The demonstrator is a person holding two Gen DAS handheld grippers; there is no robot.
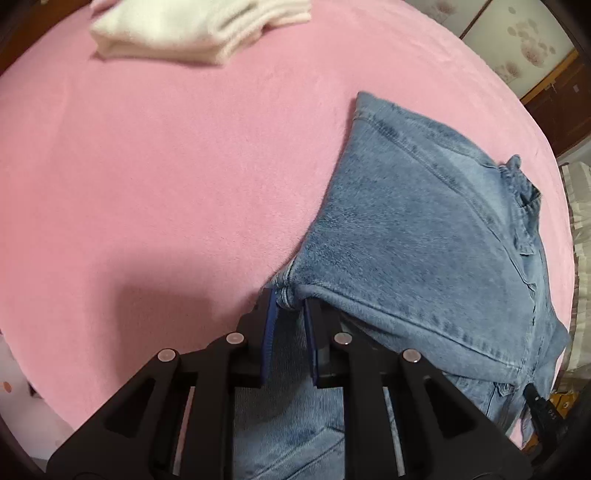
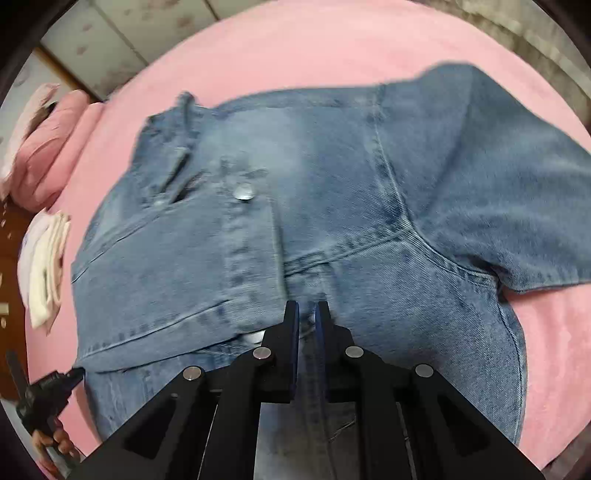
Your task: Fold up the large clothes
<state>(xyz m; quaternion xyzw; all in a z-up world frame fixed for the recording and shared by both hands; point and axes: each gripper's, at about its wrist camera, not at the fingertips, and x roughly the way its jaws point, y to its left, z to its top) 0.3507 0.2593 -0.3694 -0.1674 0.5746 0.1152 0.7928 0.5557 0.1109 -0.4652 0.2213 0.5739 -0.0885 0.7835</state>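
Faded blue denim jacket (image 2: 314, 206) is laid front-up, collar pointed away; hem is clamped by left gripper (image 1: 289, 301) and right gripper (image 2: 307, 314).

Pink bed (image 1: 147, 166) bears denim garment (image 1: 424, 229) and folded white cloth (image 1: 177, 33).

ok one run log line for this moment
left tool: shut on denim jacket corner | right tool: shut on jacket hem | pink bedcover | fold unfinished
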